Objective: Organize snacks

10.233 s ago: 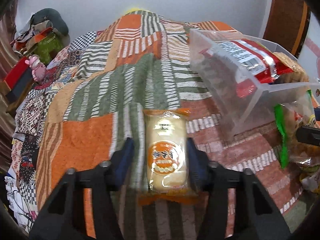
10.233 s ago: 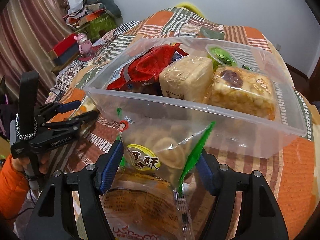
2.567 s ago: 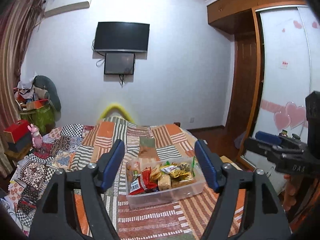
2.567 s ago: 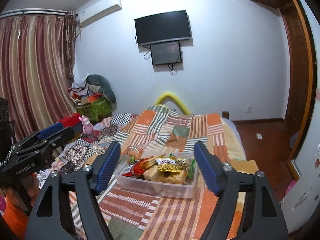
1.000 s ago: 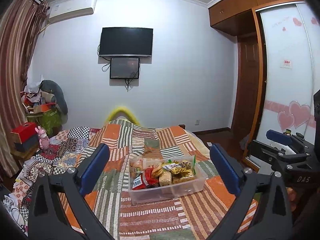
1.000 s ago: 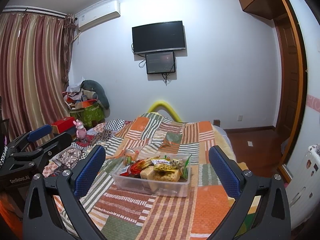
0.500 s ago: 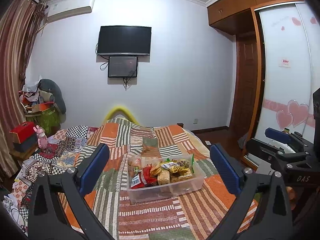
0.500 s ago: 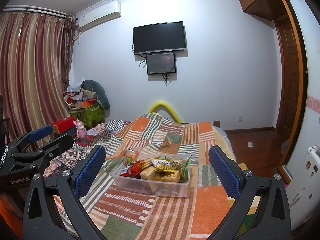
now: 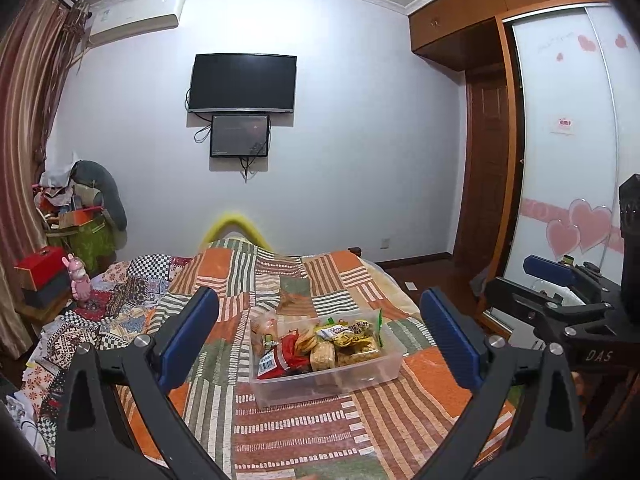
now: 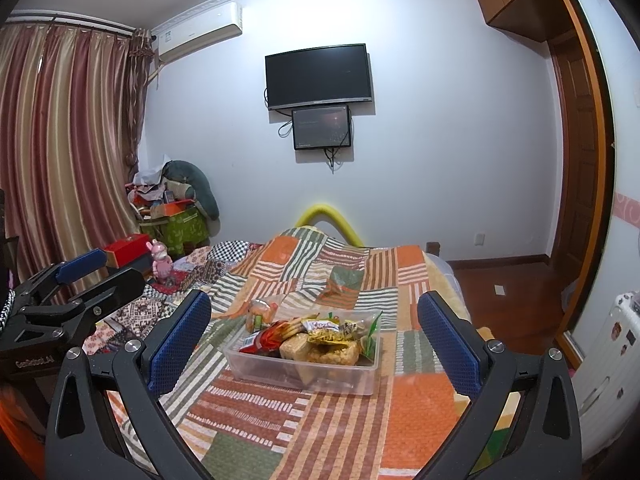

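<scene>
- The left gripper (image 9: 320,336), with black arms and blue pads, is hovering above the near end of the bed, its jaws standing wide apart and holding nothing.
- The right gripper (image 10: 316,340), of the same build, is hanging beside it, jaws likewise spread wide and empty.
- The clear rectangular plastic tub (image 9: 360,376) is sitting on the orange, green and striped patchwork quilt (image 9: 304,432), near the middle of the bed toward its near edge.
- Packaged snacks (image 10: 320,338), among them a red packet and pale cakes, are lying heaped inside the tub.
</scene>
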Available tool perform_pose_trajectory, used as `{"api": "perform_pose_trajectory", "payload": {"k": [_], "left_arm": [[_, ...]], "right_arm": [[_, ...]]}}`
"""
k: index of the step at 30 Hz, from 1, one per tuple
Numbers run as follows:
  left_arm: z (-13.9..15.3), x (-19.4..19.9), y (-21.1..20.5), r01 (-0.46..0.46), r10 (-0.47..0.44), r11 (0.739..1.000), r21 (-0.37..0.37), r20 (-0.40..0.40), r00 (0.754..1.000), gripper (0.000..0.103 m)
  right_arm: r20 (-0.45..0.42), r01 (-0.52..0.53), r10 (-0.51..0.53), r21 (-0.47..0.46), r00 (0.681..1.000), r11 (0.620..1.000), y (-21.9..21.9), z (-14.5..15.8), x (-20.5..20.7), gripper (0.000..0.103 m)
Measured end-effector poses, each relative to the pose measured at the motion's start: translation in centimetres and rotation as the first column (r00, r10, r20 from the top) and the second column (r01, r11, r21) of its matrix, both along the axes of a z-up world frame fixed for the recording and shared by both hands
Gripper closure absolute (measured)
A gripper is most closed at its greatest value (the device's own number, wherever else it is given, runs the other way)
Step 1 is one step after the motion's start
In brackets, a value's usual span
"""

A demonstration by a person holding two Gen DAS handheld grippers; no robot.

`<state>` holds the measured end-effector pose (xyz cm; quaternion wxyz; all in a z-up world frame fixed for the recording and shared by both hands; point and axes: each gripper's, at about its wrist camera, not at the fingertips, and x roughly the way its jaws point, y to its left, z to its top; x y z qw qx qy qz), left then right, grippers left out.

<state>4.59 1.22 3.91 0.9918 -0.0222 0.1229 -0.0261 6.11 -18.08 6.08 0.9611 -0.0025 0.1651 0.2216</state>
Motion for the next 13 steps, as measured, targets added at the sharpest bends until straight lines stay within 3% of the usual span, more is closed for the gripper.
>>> {"api": "perform_pose_trajectory", "payload": {"k": [13], "left_arm": [[-0.65, 0.29, 0.34, 0.015, -0.016, 0.999, -0.029, -0.031, 0.999, 0.001]], "right_arm": [[-0.01, 0.004, -0.004, -0.009, 1.0, 1.0, -0.07, -0.22, 0.22, 0.0]]}}
